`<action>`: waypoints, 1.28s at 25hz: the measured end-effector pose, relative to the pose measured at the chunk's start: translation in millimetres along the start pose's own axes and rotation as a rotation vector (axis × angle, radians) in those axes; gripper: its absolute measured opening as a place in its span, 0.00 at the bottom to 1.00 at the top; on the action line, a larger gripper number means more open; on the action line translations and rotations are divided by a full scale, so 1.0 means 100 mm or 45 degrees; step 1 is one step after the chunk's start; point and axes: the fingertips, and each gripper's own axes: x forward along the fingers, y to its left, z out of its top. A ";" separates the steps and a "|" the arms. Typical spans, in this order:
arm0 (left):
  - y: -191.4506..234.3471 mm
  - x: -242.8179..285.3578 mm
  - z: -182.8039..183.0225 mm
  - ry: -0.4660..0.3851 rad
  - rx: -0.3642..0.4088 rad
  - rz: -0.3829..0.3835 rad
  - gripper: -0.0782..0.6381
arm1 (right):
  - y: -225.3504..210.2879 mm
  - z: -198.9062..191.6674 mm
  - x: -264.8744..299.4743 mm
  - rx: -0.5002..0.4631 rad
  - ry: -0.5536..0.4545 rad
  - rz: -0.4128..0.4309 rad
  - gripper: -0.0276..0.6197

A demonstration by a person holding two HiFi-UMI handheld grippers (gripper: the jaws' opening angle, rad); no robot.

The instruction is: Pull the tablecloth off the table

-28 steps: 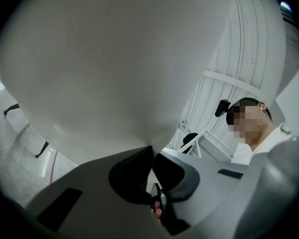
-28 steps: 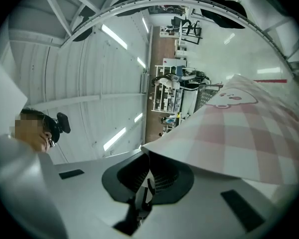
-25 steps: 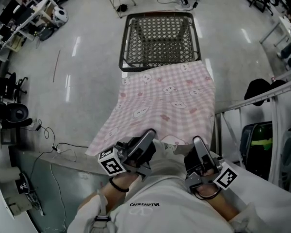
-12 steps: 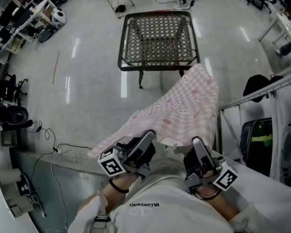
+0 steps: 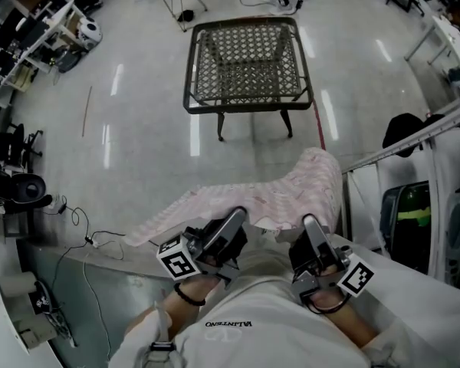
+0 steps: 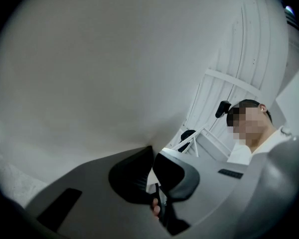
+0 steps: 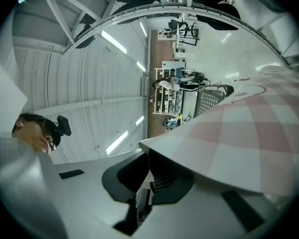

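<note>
At left claw (image 5: 235, 216), right claw (image 5: 309, 224) — tablecloth (image 5: 291, 194), seemingly clamped.

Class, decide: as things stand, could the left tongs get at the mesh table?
Probably not: the left tongs are shut on the tablecloth close to the person, and the mesh table stands apart across the floor.

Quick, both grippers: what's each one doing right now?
Left gripper: shut on the tablecloth edge.
Right gripper: shut on the tablecloth edge too.
</note>
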 end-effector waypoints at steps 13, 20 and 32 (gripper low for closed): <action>0.18 -0.08 0.09 -0.056 -0.031 0.055 0.11 | -0.19 -0.11 0.18 0.123 0.059 -0.021 0.06; 0.27 -0.10 0.10 -0.068 -0.055 0.076 0.11 | -0.17 -0.06 0.25 0.089 0.060 -0.008 0.06; 0.23 -0.01 0.16 -0.075 -0.036 0.047 0.11 | -0.16 0.03 0.29 0.052 0.051 -0.012 0.06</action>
